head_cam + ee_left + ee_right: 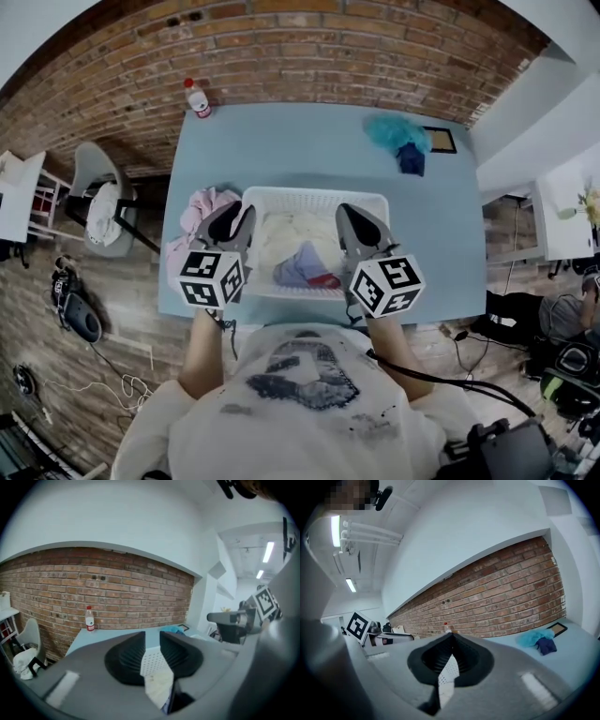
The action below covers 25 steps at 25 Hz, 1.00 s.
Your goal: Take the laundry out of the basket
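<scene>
Risk: left gripper (152, 638) barely parted, right gripper (451, 636) pressed together, both empty; I may snag basket (314, 192), miss laundry (286, 234).

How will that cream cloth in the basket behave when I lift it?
Likely floppy: the cream cloth lies crumpled in soft folds, so it should sag and trail below the grip. The blue garment lies against it and may drag along.

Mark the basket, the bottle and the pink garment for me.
basket (319, 193), head view, on its far rim.
bottle (197, 98), head view, on its body.
pink garment (207, 203), head view, on the middle of the heap.
</scene>
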### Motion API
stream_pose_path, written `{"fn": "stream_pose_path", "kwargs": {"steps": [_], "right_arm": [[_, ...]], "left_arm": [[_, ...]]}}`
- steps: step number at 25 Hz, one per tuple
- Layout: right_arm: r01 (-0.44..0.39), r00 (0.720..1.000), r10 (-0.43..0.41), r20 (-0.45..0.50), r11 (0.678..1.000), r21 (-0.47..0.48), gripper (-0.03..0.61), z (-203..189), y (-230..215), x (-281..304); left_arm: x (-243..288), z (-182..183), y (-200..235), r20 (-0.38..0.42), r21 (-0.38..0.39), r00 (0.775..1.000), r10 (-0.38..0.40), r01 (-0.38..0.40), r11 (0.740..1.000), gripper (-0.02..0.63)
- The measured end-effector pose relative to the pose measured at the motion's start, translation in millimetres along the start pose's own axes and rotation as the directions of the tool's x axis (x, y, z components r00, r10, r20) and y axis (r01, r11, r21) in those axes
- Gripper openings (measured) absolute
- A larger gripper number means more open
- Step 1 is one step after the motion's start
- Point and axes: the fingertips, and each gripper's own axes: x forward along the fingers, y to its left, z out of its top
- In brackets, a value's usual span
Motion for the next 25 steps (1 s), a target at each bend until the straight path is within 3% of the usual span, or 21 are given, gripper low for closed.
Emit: {"fn": "stream_pose_path", "kwargs": {"steps": [11, 18, 25], "right_arm": [[0.011, 1.0, -0.011, 0.016, 1.0, -0.018, -0.003, 7.9, -15.0, -19.2], [-0.002, 1.0, 0.002, -0.001, 1.0, -0.019, -0.003, 4.0, -13.8, -13.8], [-0.001, 1.0, 0.0, -0.024, 1.0, -0.014, -0.002, -0.8, -21.4, -5.9]], "left_arm": [[14.9, 9.9, -29.5, 0.041, 0.043, 0.999, 0.005, -0.007, 0.999, -0.009], [24.1, -1.5, -32.9, -0.002, 0.062, 1.0, -0.003, 0.003, 0.998, -0.011], [32.1, -7.7, -30.4, 0.008, 0.003, 1.0, -0.018, 0.018, 1.0, -0.01]]}}
